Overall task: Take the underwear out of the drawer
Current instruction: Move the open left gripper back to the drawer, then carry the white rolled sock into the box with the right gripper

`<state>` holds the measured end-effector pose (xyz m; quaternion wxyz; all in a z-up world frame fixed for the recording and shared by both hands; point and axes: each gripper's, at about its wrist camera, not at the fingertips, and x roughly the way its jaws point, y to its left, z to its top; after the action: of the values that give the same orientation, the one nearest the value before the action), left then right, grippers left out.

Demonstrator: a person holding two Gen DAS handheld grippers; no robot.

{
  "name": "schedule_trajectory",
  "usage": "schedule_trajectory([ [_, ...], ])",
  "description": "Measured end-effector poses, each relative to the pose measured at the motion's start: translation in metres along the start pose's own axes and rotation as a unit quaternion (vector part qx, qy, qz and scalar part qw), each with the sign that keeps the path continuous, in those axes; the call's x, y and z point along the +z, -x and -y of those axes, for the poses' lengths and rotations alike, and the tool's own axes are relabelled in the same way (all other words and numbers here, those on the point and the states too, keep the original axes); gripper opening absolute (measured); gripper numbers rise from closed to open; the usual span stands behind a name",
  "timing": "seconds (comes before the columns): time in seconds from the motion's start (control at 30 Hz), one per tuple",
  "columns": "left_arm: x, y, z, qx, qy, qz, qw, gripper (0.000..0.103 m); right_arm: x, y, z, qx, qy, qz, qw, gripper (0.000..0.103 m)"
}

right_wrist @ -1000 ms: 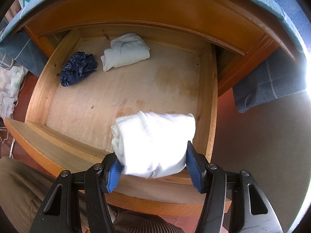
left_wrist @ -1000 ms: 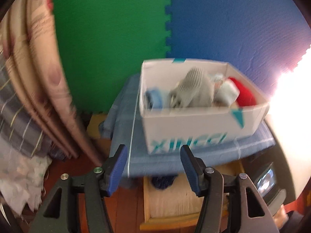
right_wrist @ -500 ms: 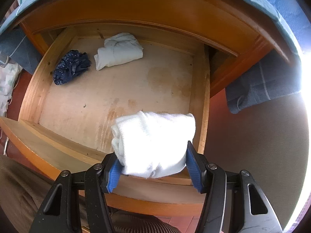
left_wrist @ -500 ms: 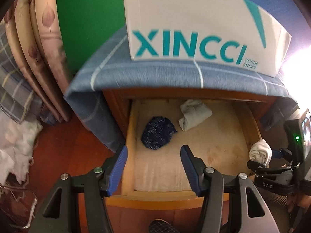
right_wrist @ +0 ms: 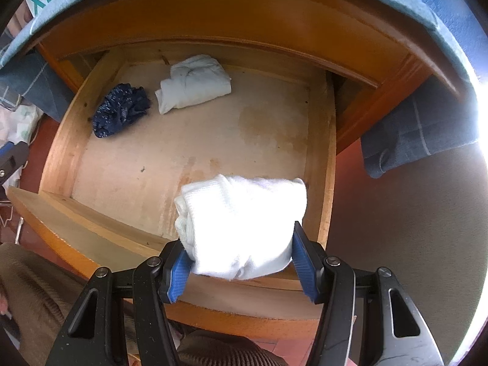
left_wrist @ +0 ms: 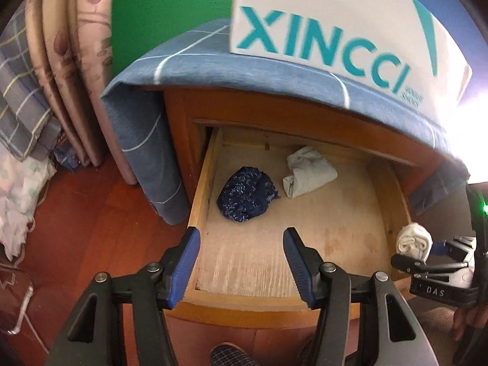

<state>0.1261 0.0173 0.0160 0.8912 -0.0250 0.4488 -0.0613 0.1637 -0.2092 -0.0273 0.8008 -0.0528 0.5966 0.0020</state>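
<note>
— Which piece next?
— My right gripper [right_wrist: 241, 262] jaws clamp the white roll [right_wrist: 241, 228]. My left gripper [left_wrist: 241, 262] jaws gape, empty; the navy bundle [left_wrist: 247, 193] lies straight ahead in the drawer [left_wrist: 201, 183], nearest them.

- White box [left_wrist: 335, 15]: top cut off by the upper edge of the left wrist view; small print under its large lettering blurred, unreadable.
- Drawer [right_wrist: 317, 164]: rear hidden under the cabinet top.
- White roll [right_wrist: 241, 225]: lower sides covered by blue fingers [right_wrist: 300, 259].
</note>
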Motion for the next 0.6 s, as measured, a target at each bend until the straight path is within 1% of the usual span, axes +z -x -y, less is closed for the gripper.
schedule_trajectory([
  [0.03, 0.000, -0.001, -0.004, 0.005, 0.010, 0.002, 0.9999, 0.058, -0.001, 0.003, 0.001, 0.004, -0.003, 0.007, 1.000, 0.056],
  [0.1, 0.000, -0.001, -0.008, -0.004, 0.018, 0.002, 0.9998, 0.058, -0.002, 0.010, 0.003, 0.015, -0.007, 0.022, 1.000, 0.056],
  [0.13, 0.000, 0.000, -0.009, -0.002, 0.020, 0.007, 0.9998, 0.058, -0.002, 0.015, 0.003, 0.022, -0.008, 0.031, 0.999, 0.056],
  [0.27, -0.001, 0.002, -0.006, 0.002, 0.012, 0.013, 0.9998, 0.058, -0.003, 0.038, 0.001, 0.028, -0.008, 0.065, 0.997, 0.056],
  [0.33, 0.000, 0.002, -0.006, -0.003, 0.014, 0.011, 0.9998, 0.058, -0.001, 0.050, 0.000, 0.036, -0.008, 0.072, 0.997, 0.056],
  [0.47, 0.000, 0.002, -0.006, -0.003, 0.016, 0.010, 0.9998, 0.058, 0.005, 0.079, -0.002, 0.019, 0.008, 0.085, 0.996, 0.056],
  [0.6, 0.000, 0.002, -0.008, -0.006, 0.020, 0.010, 0.9997, 0.058, 0.013, 0.115, 0.004, 0.037, 0.001, 0.101, 0.994, 0.056],
])
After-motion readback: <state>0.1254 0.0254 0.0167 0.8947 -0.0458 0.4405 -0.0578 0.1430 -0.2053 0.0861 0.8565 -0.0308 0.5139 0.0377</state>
